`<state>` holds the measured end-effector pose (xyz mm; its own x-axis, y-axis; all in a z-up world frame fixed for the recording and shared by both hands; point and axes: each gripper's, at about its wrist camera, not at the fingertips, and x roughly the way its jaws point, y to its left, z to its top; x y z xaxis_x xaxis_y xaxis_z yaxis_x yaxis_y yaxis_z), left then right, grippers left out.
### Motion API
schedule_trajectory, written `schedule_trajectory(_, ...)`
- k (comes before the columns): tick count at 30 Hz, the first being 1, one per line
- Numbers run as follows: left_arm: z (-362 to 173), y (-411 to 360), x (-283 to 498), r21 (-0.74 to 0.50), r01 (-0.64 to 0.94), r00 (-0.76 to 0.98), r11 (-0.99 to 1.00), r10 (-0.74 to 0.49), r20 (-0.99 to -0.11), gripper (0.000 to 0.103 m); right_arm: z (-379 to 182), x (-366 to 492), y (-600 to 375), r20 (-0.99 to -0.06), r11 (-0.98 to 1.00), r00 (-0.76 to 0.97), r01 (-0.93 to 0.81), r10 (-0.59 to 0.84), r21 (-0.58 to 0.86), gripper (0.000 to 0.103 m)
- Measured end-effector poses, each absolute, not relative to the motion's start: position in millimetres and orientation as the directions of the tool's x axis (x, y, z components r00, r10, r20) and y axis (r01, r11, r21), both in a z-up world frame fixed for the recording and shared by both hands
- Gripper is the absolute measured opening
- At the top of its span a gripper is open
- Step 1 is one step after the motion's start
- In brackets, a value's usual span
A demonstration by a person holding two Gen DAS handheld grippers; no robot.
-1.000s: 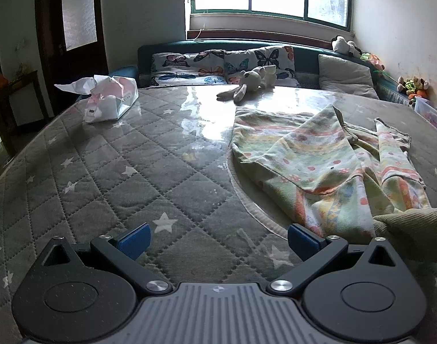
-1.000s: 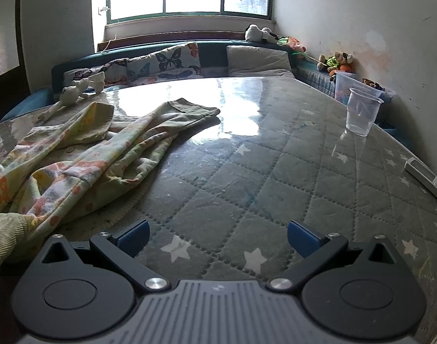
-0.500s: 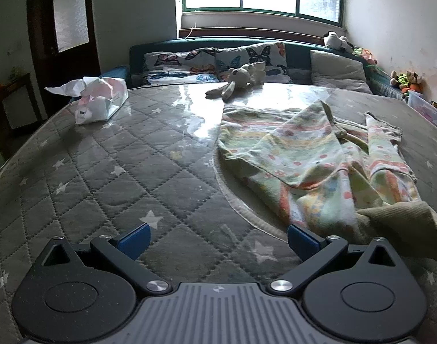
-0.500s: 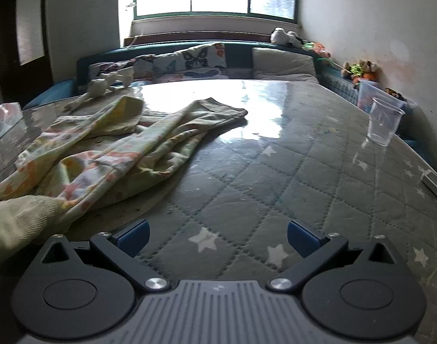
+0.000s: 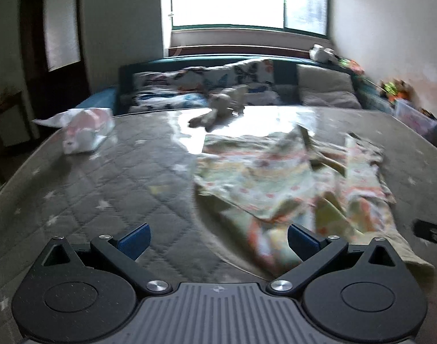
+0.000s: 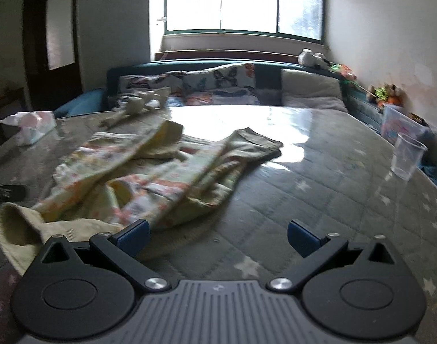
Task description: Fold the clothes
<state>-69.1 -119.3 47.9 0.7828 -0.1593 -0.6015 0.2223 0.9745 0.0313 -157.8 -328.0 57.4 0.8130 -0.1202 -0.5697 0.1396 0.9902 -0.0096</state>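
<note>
A crumpled pastel patterned garment (image 5: 293,183) with a yellow-green ribbed waistband lies on the quilted grey table (image 5: 109,189). In the left wrist view it sits ahead and to the right of my left gripper (image 5: 217,243), which is open and empty just above the table. In the right wrist view the garment (image 6: 149,177) lies ahead and to the left of my right gripper (image 6: 217,236), also open and empty, with the waistband (image 6: 20,229) beside its left finger. Both views are motion-blurred.
A tissue pack (image 5: 86,132) lies at the far left and a plush rabbit (image 5: 218,111) at the far edge. A clear plastic cup (image 6: 407,157) stands at the right. A sofa with cushions (image 6: 218,86) runs behind the table.
Both grippers have pulled back and risen, so the garment sits further ahead in each view. The right gripper swung left toward the waistband. Jaws stayed open.
</note>
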Motion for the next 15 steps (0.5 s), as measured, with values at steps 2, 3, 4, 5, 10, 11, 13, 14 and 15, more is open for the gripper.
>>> schedule_trajectory(2,43.4,-128.1,-72.5,0.046,0.261,0.773,0.964,-0.180,-0.609,0.103,56.4,-156.7,-321.7,-0.573,0.994,0.814,0.111,-0.099,-0.014,0.103)
schedule_trajectory(3,40.4,-132.0,-74.1,0.056,0.275,0.768,0.960,-0.184,-0.613,0.103,55.2,-156.4,-318.9,-0.577,0.995,0.812,0.096,-0.087,-0.014,0.103)
schedule_trajectory(4,37.7,-135.1,-75.0,0.066,0.287,0.763,0.956,-0.186,-0.618,0.103,53.2,-155.7,-316.3,-0.584,0.996,0.808,0.084,-0.077,-0.015,0.103)
schedule_trajectory(5,35.4,-137.3,-75.6,0.071,0.295,0.759,0.953,-0.189,-0.623,0.103,50.8,-155.3,-313.8,-0.592,0.997,0.803,0.072,-0.070,-0.020,0.103)
schedule_trajectory(10,28.4,-143.7,-78.8,0.088,0.323,0.747,0.943,-0.197,-0.635,0.103,36.8,-153.7,-304.6,-0.628,0.998,0.776,0.034,-0.061,-0.054,0.103)
schedule_trajectory(11,27.5,-144.3,-78.9,0.090,0.325,0.745,0.941,-0.196,-0.638,0.103,34.4,-153.9,-303.7,-0.635,0.998,0.770,0.030,-0.060,-0.057,0.103)
schedule_trajectory(13,26.0,-145.3,-79.2,0.094,0.329,0.740,0.940,-0.195,-0.643,0.103,30.4,-155.0,-302.2,-0.646,0.998,0.761,0.023,-0.058,-0.062,0.103)
schedule_trajectory(14,25.9,-145.7,-78.9,0.095,0.331,0.739,0.939,-0.195,-0.645,0.103,29.3,-155.4,-301.3,-0.648,0.998,0.759,0.019,-0.058,-0.066,0.103)
schedule_trajectory(15,25.7,-146.1,-78.6,0.096,0.332,0.738,0.938,-0.195,-0.646,0.103,29.0,-156.3,-300.3,-0.649,0.998,0.759,0.015,-0.056,-0.068,0.103)
